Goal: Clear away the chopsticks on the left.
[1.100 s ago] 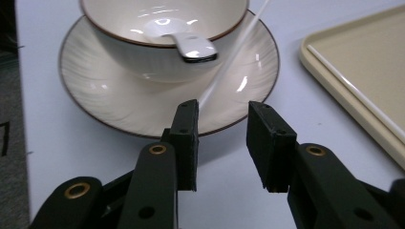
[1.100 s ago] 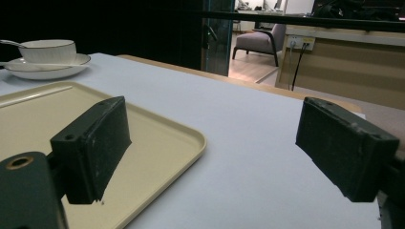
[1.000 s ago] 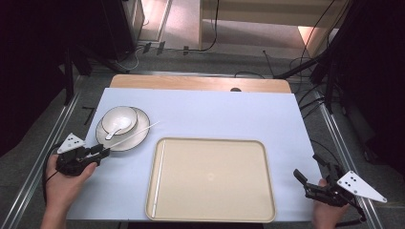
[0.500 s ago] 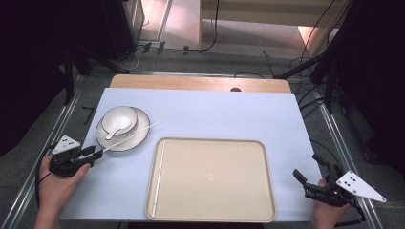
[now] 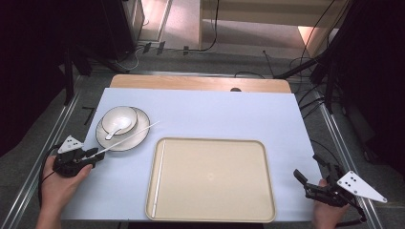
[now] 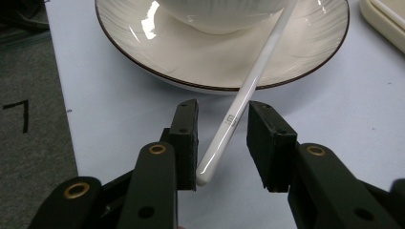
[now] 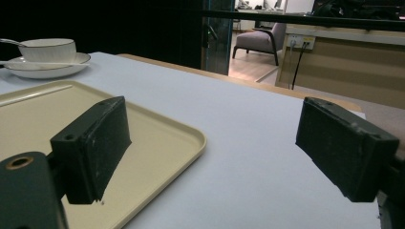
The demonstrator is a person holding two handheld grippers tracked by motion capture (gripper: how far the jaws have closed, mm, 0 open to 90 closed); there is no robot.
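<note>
A white bowl (image 5: 119, 120) holding a white spoon (image 5: 113, 132) stands on a dark-rimmed plate (image 5: 135, 135) at the left of the table. One white chopstick (image 5: 129, 137) lies slanted across the plate rim, its near end between the jaws of my left gripper (image 5: 98, 155). In the left gripper view that chopstick (image 6: 248, 90) rests against one pad, with a gap to the other. The left gripper (image 6: 223, 114) is open, and its jaws have just been closing. A second chopstick (image 5: 159, 176) lies in the beige tray (image 5: 239, 148). My right gripper (image 5: 304, 164) is wide open and holds nothing.
The tray takes up the middle front of the pale blue table cover (image 5: 215, 112). Metal rails (image 5: 47, 138) run along both sides of the table. In the right gripper view, the tray's corner (image 7: 191, 138) lies just ahead of the right gripper (image 7: 215, 129).
My left hand has shifted slightly to the left, off the plate's edge, and now has the chopstick's end between its jaws. The right hand has not moved.
</note>
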